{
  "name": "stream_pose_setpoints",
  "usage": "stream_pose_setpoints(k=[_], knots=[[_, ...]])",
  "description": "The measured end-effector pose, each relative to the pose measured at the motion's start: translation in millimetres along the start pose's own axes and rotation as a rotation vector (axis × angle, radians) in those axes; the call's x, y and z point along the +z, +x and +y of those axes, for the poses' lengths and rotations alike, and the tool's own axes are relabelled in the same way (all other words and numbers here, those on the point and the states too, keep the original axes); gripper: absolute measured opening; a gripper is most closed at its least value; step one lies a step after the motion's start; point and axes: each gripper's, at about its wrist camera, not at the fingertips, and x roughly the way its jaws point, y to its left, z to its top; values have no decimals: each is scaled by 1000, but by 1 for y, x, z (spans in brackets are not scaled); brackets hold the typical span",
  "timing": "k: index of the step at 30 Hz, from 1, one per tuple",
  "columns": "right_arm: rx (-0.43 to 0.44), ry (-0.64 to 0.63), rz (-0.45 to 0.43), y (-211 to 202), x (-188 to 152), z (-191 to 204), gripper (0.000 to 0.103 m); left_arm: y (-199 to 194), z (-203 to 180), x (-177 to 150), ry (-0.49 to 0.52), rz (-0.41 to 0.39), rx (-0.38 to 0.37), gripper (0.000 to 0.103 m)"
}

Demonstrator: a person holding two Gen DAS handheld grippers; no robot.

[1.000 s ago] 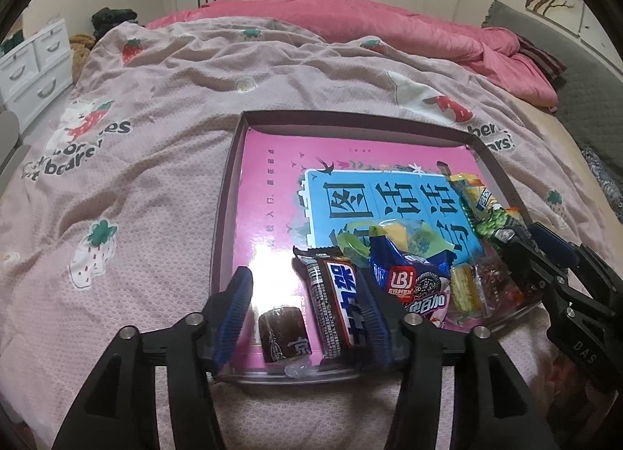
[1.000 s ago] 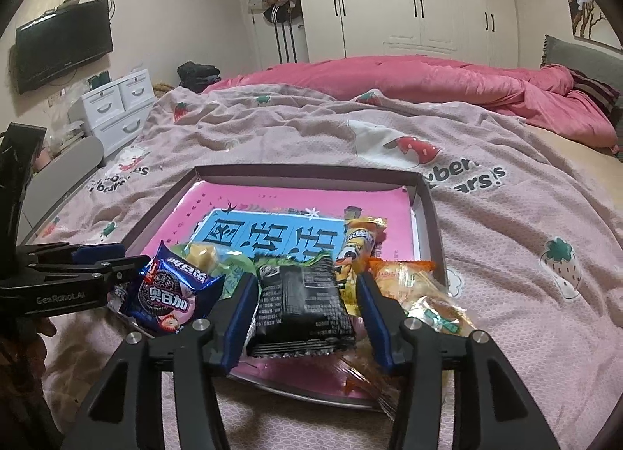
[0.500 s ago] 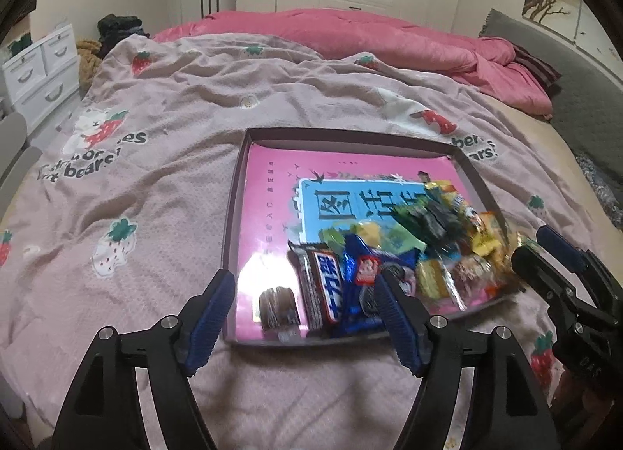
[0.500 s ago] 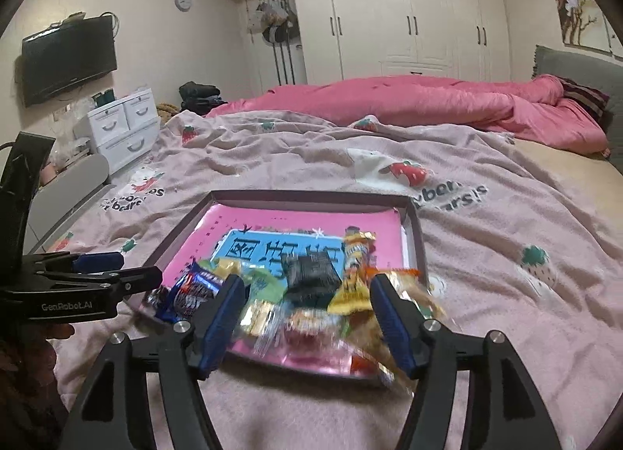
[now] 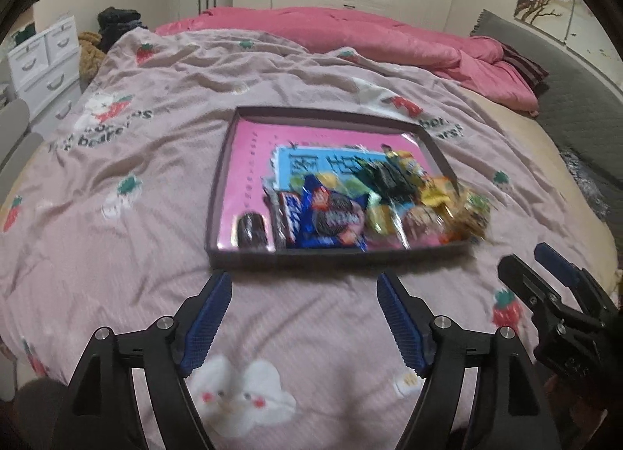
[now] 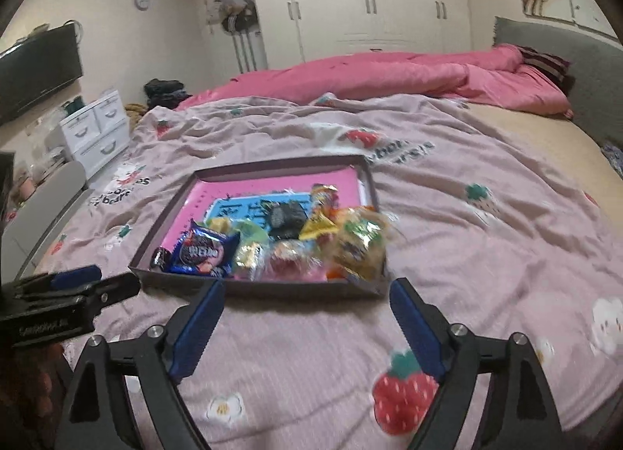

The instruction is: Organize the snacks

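Since every visible snack sits inside the tray, entries follow.

Snacks: piled in the near half of the tray (image 5: pixel 218 193); blue cookie pack (image 5: pixel 335 216), chocolate bar (image 5: pixel 286 216), dark roll (image 5: pixel 251 230), black pack (image 5: pixel 385 177), yellow and clear wrappers (image 6: pixel 358 243) to the right.
Tray: on the bed (image 5: pixel 117 161), far half bare.
Progress: looks near done; none seen loose on the bed; tidying the heap may remain.
Left gripper (image 5: pixel 303 317): wide, empty, above the bed short of the tray.
Right gripper (image 6: pixel 307 317): wide, empty, likewise.
Change: a second ago both reached among the snacks; both have since pulled back clear. Pile about the same.
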Motion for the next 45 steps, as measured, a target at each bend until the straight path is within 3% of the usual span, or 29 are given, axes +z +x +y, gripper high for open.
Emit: stream_pose_setpoints(k=[18, 22, 45], knots=[[-22, 19, 39, -29, -22, 3, 93, -20, -9, -25, 6, 20, 0, 78], [-37, 6, 35, -31, -23, 5, 99, -23, -10, -27, 8, 18, -2, 78], [-40, -13, 38, -21, -24, 4, 99, -25, -11, -27, 24, 5, 17, 78]])
